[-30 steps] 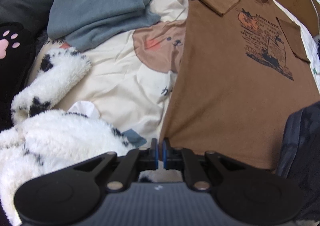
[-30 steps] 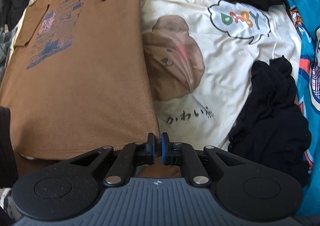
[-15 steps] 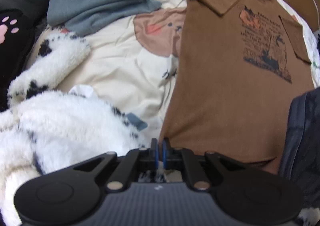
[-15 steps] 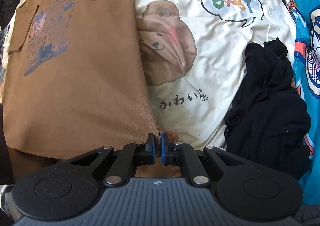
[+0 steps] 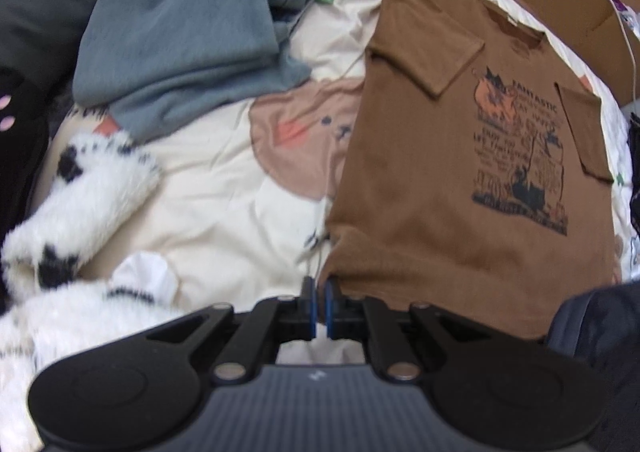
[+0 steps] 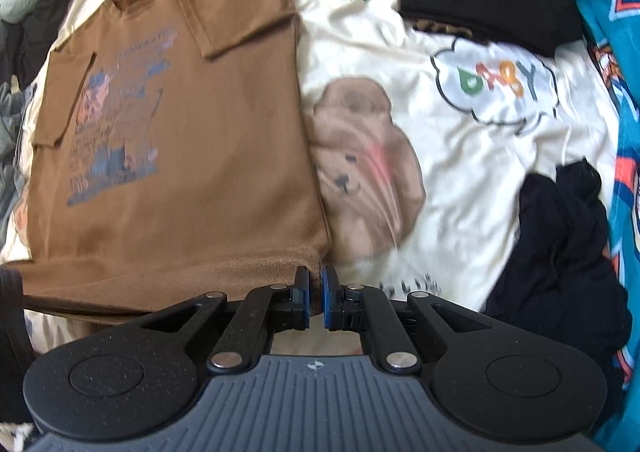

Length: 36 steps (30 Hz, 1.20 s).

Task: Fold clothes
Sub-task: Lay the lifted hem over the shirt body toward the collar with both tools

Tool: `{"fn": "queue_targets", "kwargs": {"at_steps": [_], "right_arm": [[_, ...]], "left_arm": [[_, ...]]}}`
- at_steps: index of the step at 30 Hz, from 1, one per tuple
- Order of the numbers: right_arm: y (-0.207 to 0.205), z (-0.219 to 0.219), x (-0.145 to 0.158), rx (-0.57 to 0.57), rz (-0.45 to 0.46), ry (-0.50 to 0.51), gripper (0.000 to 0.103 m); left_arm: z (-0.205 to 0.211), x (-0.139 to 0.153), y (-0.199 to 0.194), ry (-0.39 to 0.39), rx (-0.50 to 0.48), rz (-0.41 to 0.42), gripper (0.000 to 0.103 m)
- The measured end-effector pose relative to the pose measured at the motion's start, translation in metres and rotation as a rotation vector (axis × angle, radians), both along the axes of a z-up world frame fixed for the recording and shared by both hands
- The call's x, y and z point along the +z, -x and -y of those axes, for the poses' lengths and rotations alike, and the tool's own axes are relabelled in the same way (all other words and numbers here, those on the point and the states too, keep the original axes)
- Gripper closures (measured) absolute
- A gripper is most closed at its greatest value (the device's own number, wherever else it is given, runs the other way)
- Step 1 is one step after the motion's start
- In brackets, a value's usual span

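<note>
Left gripper (image 5: 319, 288) bottom centre, jaws narrow, pinching the brown t-shirt (image 5: 440, 188) at its lower-left hem corner. Right gripper (image 6: 311, 280) bottom centre, jaws narrow, clamped on the lower-right hem corner. Shirt lies flat on the cream bear-print bedsheet (image 6: 460, 156), sleeves folded in. Grey-blue garment (image 5: 188, 36) upper left; black clothes (image 6: 560, 236) right.

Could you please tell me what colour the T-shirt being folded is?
Brown short-sleeved T-shirt with a dark printed graphic; clearest in the left wrist view.

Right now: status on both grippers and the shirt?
Left gripper nearly shut at brown T-shirt hem corner. Right gripper likewise at the other corner. Sleeves folded in. Fluffy white garment nearby, clear.
</note>
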State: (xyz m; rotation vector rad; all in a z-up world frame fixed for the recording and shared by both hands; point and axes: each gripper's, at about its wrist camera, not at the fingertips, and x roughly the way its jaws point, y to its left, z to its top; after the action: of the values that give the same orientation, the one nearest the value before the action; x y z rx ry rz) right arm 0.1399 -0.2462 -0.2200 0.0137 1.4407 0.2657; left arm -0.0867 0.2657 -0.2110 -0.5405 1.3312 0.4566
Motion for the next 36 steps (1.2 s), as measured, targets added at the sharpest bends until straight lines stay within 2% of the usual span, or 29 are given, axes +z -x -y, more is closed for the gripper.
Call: {"fn": "queue_targets", "kwargs": {"at_steps": [5, 16, 26, 32, 36], "right_arm": [[-0.028, -0.007, -0.005, -0.028, 0.01, -0.019, 0.099], [-0.088, -0.02, -0.041, -0.095, -0.015, -0.022, 0.099], [-0.136, -0.034, -0.051, -0.097, 0.01, -0.031, 0.099], [-0.151, -0.043, -0.065, -0.112, -0.001, -0.011, 0.099], [-0.156, -0.044, -0.075, -0.151, -0.014, -0.006, 0.098]], "left_arm": [[-0.011, -0.005, -0.023, 0.007, 0.017, 0.014, 0.099], [-0.033, -0.03, -0.077, 0.025, 0.027, 0.022, 0.099], [-0.053, -0.044, -0.125, 0.027, 0.033, 0.037, 0.099], [-0.06, -0.065, -0.141, 0.027, 0.038, 0.02, 0.099], [-0.061, -0.073, -0.145, 0.029, 0.056, 0.045, 0.099]]}}
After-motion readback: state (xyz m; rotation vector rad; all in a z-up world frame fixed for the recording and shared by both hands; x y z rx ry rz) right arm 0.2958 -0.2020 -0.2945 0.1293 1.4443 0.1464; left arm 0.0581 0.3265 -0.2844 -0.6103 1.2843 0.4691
